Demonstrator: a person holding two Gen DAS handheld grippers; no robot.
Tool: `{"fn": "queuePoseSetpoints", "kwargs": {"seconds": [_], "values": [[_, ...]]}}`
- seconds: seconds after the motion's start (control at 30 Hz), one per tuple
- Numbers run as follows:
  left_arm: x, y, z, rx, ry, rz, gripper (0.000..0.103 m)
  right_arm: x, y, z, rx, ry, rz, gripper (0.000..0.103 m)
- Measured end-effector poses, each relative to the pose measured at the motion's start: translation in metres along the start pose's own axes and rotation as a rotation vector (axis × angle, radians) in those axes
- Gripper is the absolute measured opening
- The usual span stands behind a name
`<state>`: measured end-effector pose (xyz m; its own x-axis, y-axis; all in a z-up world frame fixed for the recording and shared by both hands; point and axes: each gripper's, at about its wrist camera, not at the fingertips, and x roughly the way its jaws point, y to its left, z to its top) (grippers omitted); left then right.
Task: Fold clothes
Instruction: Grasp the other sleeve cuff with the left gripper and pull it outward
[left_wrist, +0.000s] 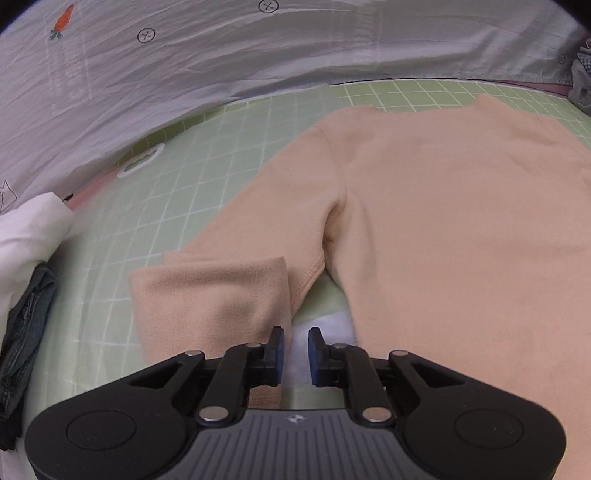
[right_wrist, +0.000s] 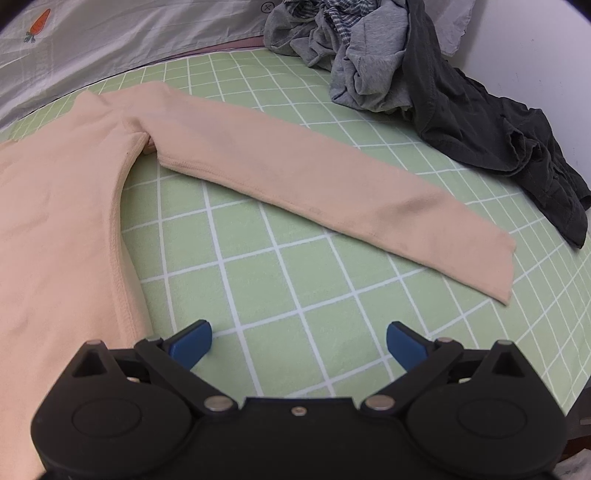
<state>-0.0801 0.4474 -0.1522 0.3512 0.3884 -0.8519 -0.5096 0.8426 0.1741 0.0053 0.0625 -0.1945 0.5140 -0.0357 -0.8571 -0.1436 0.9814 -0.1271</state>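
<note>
Jaws apart above peach top (left_wrist: 443, 206)

Green checked bedsheet (right_wrist: 295, 280) (white lines), pale carrot-print quilt (left_wrist: 184, 66) behind.

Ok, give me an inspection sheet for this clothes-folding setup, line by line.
Surface: green checked sheet, flat, grid lines white.
Job's things: peach long-sleeved top spread flat; one sleeve folded back on itself, other sleeve stretched straight out.
Clutter: heap of grey and dark clothes; white garment over dark denim.
Grippers: left gripper slightly open, nothing between its pads; right gripper wide open, empty, over bare sheet.
Cables: nothing seen.
Surroundings: pale carrot-print fabric; white wall.
</note>
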Motion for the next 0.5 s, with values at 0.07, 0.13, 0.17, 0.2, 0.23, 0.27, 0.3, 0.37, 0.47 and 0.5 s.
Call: {"fn": "queuePoseSetpoints", "kwargs": {"seconds": [0.07, 0.13, 0.17, 0.2, 0.23, 0.27, 0.3, 0.37, 0.47, 0.5], "values": [[-0.013, 0.016, 0.002, -0.082, -0.012, -0.073, 0.034, 0.0, 0.0, 0.0, 0.005, 0.0, 0.001, 0.102], [-0.028, 0.033, -0.003, -0.139, -0.047, -0.14, 0.05, 0.001, -0.001, -0.001, 0.014, 0.001, 0.003, 0.103], [-0.035, 0.038, -0.005, -0.148, -0.068, -0.145, 0.057, 0.001, -0.001, -0.001, 0.019, 0.001, 0.004, 0.103], [-0.041, 0.044, -0.007, -0.154, -0.091, -0.147, 0.067, 0.001, -0.001, -0.001, 0.024, 0.001, 0.005, 0.103], [-0.047, 0.049, -0.008, -0.166, -0.11, -0.13, 0.068, 0.002, -0.001, 0.0, 0.027, 0.001, 0.007, 0.103], [-0.053, 0.055, -0.008, -0.179, -0.129, -0.109, 0.068, 0.002, 0.0, 0.0, 0.026, 0.002, 0.007, 0.103], [-0.055, 0.061, -0.01, -0.207, -0.132, -0.084, 0.068, 0.002, 0.001, 0.001, 0.024, 0.002, 0.007, 0.103], [-0.05, 0.075, -0.012, -0.279, -0.125, -0.039, 0.068, 0.002, 0.005, 0.002, 0.01, 0.001, 0.008, 0.103], [-0.029, 0.089, -0.013, -0.329, -0.077, 0.008, 0.067, 0.002, 0.009, 0.003, -0.009, -0.001, 0.012, 0.103], [-0.021, 0.09, -0.014, -0.324, -0.06, 0.022, 0.067, 0.002, 0.01, 0.003, -0.013, -0.002, 0.014, 0.103]]}}
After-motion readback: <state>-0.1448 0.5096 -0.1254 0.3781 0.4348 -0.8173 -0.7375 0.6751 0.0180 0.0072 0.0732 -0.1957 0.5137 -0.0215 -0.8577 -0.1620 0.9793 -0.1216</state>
